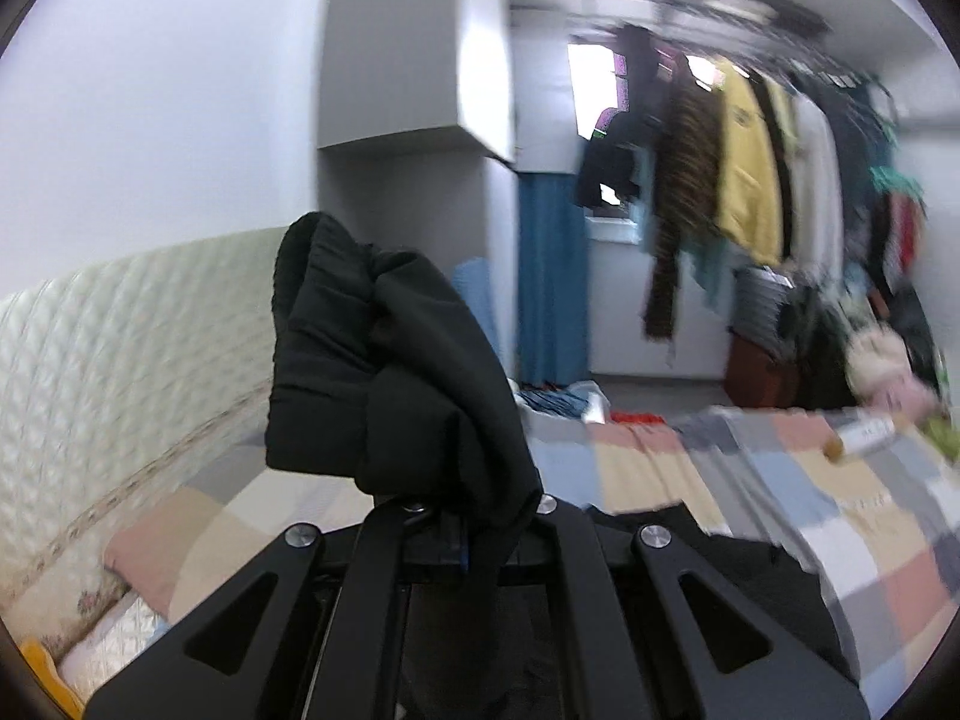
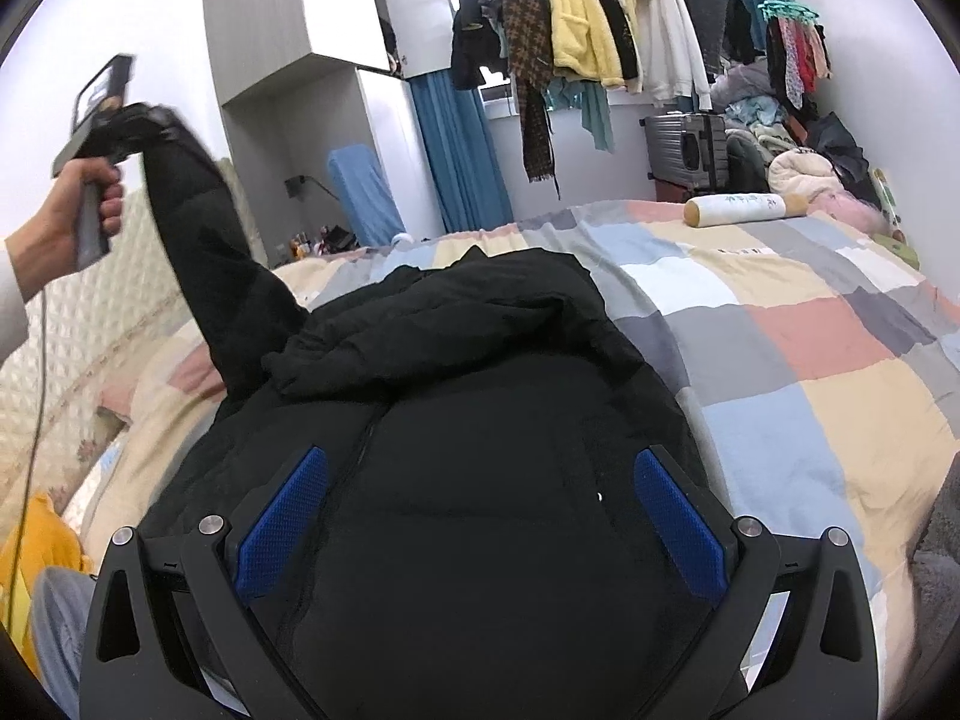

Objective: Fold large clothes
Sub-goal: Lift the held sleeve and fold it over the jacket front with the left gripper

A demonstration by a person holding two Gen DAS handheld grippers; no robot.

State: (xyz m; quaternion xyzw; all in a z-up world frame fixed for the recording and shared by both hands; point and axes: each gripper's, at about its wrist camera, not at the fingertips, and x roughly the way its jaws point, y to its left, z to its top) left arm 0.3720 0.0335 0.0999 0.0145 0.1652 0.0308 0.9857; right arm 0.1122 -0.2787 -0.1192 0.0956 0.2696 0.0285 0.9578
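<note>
A black padded jacket (image 2: pixel 480 420) lies on the patchwork quilt (image 2: pixel 810 330) of a bed. My left gripper (image 1: pixel 468 516) is shut on the jacket's sleeve cuff (image 1: pixel 384 360) and holds it high in the air. In the right wrist view the left gripper (image 2: pixel 129 120) shows at the upper left with the sleeve (image 2: pixel 216 252) stretched up from the jacket body. My right gripper (image 2: pixel 480 504) is open and empty, its blue pads (image 2: pixel 282 528) hovering just above the jacket's front.
A quilted cream headboard (image 1: pixel 120 360) runs along the left. A rack of hanging clothes (image 2: pixel 600 18) and a grey suitcase (image 2: pixel 684 144) stand behind the bed. A rolled white bolster (image 2: pixel 744 207) lies at the quilt's far edge. A blue curtain (image 2: pixel 456 150) hangs at the back.
</note>
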